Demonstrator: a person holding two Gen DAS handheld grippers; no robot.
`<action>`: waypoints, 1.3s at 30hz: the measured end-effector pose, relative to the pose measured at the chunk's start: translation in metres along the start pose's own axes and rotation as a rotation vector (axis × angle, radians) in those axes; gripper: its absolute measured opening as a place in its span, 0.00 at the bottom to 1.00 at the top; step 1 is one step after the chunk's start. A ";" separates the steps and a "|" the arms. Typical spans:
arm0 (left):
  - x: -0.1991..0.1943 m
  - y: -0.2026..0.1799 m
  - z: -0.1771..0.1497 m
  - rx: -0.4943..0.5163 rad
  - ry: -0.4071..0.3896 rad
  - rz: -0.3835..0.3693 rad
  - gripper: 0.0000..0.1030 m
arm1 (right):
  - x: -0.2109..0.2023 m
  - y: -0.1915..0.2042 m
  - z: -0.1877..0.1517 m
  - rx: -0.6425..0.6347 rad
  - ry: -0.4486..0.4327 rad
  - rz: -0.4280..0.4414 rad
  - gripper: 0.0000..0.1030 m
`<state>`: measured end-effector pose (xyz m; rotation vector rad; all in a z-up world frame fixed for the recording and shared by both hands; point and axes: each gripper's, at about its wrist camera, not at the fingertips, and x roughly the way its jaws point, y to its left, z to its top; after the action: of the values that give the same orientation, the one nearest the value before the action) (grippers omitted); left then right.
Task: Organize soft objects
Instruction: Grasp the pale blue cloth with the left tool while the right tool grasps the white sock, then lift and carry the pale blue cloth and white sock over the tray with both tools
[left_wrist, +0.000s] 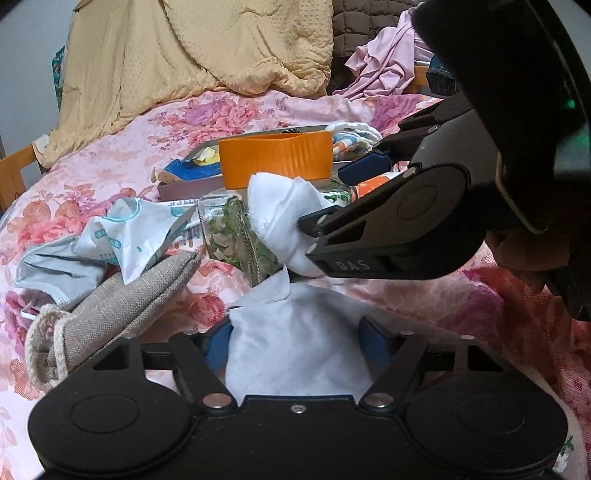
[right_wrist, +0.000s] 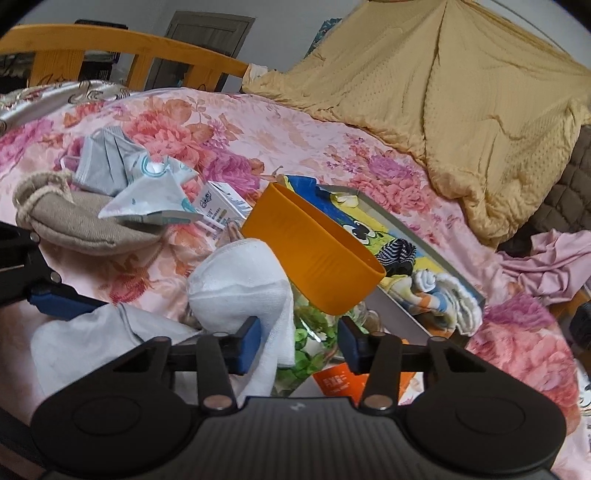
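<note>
My left claw (left_wrist: 295, 339) is wide apart around the flat end of the white cloth (left_wrist: 295, 343) on the bed (left_wrist: 110, 155). My right claw (right_wrist: 299, 343) is apart too, by its bunched end (leaning on a glass jar (left_wrist: 236, 236)), so I can tidy it.

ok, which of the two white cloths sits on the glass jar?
The bunched towel by the right gripper; the flat cloth lies on the bedsheet within the left gripper.
</note>
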<state>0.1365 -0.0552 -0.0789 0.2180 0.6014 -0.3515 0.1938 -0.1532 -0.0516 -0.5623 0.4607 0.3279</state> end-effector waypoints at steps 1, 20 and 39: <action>0.000 0.000 0.000 -0.001 -0.001 0.002 0.67 | 0.000 0.001 0.000 -0.005 0.000 -0.002 0.46; -0.007 0.011 -0.002 -0.092 -0.038 0.033 0.26 | -0.009 0.006 0.001 -0.069 -0.026 0.001 0.15; -0.040 0.016 0.006 -0.149 -0.167 0.127 0.07 | -0.039 -0.010 0.008 0.010 -0.123 0.056 0.06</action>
<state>0.1155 -0.0318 -0.0487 0.0824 0.4441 -0.1991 0.1675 -0.1637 -0.0216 -0.5172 0.3598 0.4113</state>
